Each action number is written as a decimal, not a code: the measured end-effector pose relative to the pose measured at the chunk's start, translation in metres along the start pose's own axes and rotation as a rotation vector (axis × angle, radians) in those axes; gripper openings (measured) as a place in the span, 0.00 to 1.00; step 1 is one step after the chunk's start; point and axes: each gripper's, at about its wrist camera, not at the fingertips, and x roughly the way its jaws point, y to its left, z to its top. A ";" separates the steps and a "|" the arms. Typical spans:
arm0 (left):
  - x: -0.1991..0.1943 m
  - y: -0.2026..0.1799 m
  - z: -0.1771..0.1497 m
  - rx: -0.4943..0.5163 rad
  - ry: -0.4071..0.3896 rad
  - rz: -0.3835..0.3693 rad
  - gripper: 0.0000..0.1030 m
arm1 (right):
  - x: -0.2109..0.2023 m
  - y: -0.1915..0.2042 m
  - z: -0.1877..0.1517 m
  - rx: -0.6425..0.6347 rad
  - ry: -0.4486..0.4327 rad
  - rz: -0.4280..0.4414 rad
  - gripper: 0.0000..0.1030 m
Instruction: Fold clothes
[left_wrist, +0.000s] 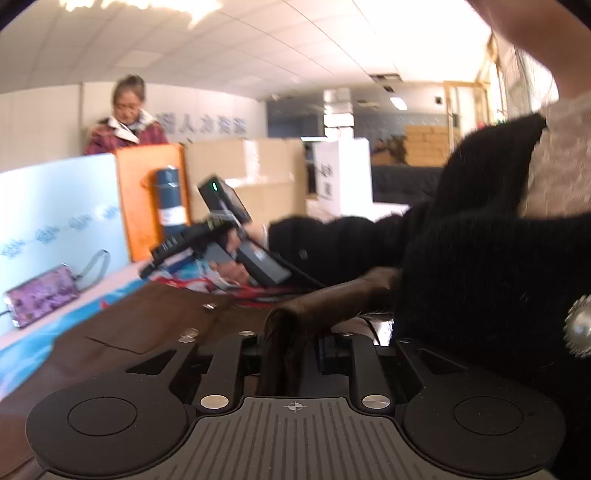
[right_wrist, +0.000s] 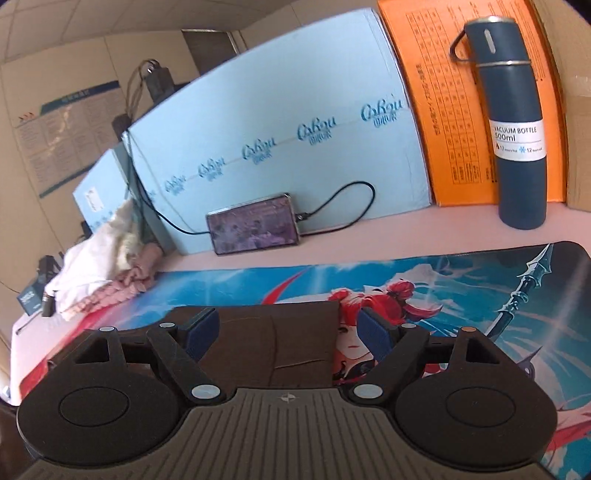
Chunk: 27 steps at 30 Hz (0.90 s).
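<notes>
A brown garment lies on a printed desk mat. My left gripper is shut on a bunched fold of the brown garment and holds that fold raised off the mat. My right gripper is open, its blue pads apart, just above the garment's flat edge and holding nothing. In the left wrist view the right gripper shows held in a hand, further back over the garment.
A blue vacuum bottle stands at the back right against an orange board. A phone with a cable leans on a light blue board. White and pink clothes lie at the left. A person stands behind the boards.
</notes>
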 end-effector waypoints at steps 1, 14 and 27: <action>-0.014 0.005 0.003 -0.019 -0.039 0.060 0.35 | 0.014 0.001 0.001 0.013 0.027 -0.023 0.78; -0.080 0.212 -0.065 -0.732 0.138 0.877 0.72 | 0.036 0.021 -0.006 -0.118 0.043 -0.123 0.77; 0.000 0.200 -0.069 -0.415 0.419 0.893 0.13 | 0.035 0.052 -0.018 -0.309 0.025 -0.205 0.21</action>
